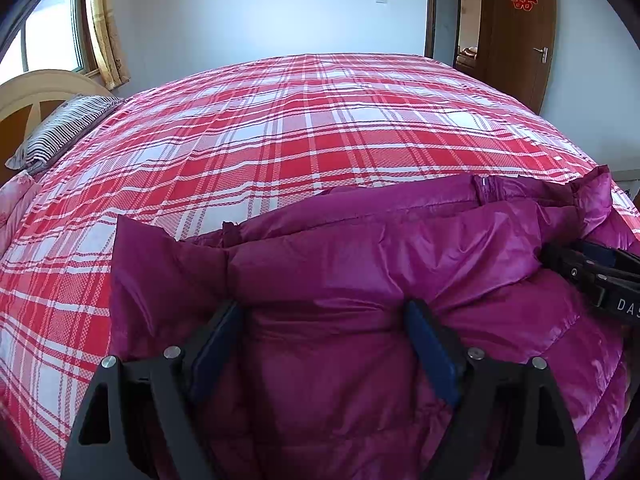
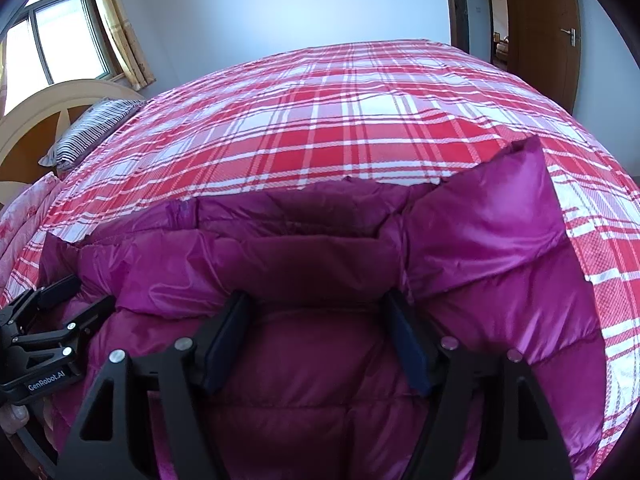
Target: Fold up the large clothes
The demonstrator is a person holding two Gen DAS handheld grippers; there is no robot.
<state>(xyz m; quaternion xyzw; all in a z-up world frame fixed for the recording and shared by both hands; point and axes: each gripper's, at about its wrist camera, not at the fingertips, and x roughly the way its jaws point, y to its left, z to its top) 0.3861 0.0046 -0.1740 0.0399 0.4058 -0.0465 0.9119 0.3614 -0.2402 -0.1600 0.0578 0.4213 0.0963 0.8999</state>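
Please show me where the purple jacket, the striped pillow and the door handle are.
purple jacket (image 1: 360,264): left wrist view, shiny quilted panel.
striped pillow (image 1: 60,132): left wrist view, middle of its top.
door handle (image 2: 570,34): right wrist view, metal lever.

Home bedroom: plaid-covered bed (image 1: 280,140), pillow (image 1: 60,132), headboard (image 2: 52,108), door (image 1: 516,32).

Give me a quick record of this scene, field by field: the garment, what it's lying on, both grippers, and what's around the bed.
garment: magenta puffer jacket, bunched at the near edge
surface: bed with red plaid cover
left gripper: jaws wide, jacket fabric between the fingers
right gripper: jaws wide, jacket fabric between the fingers
pillow: striped pillow, by the headboard
background: window, wooden door
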